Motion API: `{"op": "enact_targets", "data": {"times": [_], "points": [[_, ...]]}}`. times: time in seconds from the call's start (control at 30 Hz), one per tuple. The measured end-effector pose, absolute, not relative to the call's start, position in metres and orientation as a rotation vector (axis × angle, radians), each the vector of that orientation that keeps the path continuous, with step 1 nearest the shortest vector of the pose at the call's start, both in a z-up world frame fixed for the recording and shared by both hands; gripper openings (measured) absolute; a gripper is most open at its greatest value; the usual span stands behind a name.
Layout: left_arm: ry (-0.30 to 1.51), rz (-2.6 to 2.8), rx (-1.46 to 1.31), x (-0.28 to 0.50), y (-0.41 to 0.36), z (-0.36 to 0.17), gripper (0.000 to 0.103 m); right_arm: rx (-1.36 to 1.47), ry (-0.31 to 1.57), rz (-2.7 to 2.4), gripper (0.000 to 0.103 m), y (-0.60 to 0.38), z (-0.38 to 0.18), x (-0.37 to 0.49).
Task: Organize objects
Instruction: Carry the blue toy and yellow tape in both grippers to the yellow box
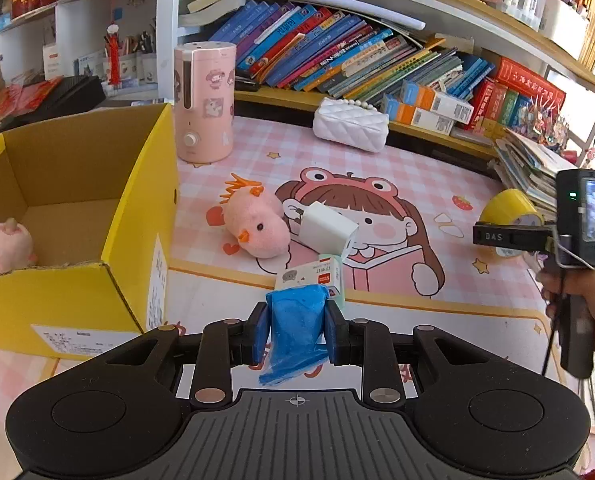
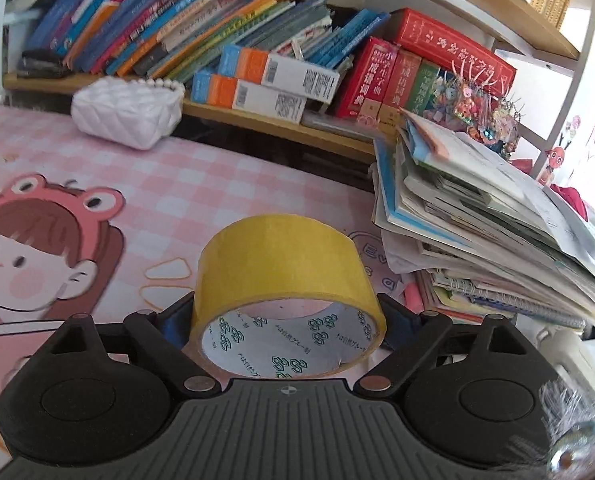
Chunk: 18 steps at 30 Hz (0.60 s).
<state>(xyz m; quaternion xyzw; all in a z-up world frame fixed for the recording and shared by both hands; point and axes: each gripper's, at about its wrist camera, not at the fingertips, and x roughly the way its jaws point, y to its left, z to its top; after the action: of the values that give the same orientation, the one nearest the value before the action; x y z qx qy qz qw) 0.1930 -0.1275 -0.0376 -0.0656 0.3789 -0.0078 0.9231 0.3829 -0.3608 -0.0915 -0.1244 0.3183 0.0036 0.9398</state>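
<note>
Left wrist view: nearest the lens, the left tongs (image 1: 296, 326) are clenched on a crumpled blue plastic bag (image 1: 295, 322), their blue pads pressed against both its sides while its loose end hangs below them. Just past the bag, at 12 o'clock, a small white and green carton (image 1: 317, 276) lies on the counter (image 1: 217, 304) at the edge of a pink checked mat (image 1: 397, 168) printed with a cartoon girl. Farther on sits a white charger block (image 1: 327, 228), touching a pink plush chick (image 1: 253, 224) on its left. At 9 o'clock an open yellow cardboard box (image 1: 137, 216) stands with a pink plush toy (image 1: 3, 246) in its near corner. Beyond, at 11 o'clock, a pink cylindrical appliance (image 1: 204, 100) stands upright, and at 1 o'clock a white quilted purse (image 1: 349, 124) lies before the bookshelf (image 1: 337, 56). At 3 o'clock a hand (image 1: 581, 300) holds the right tongs' handle.

Right wrist view: a yellow tape roll (image 2: 285, 272) lies on its side between the jaws of the right tongs (image 2: 287, 320), its open core facing the lens. The jaws stand wide at its two flanks; whether the pads press on it cannot be told. At 2 o'clock a stack of booklets (image 2: 489, 232) rises from the counter, with shelved books behind.
</note>
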Motion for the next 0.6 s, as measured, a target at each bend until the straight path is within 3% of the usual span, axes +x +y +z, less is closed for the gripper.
{"op": "enact_targets", "data": {"times": [0.6], "points": [[0.694,-0.071,-0.162,0.157,-0.101,-0.022,0.026,-0.029,0.730,0.222,0.090,-0.297,-0.027,0.247]]}}
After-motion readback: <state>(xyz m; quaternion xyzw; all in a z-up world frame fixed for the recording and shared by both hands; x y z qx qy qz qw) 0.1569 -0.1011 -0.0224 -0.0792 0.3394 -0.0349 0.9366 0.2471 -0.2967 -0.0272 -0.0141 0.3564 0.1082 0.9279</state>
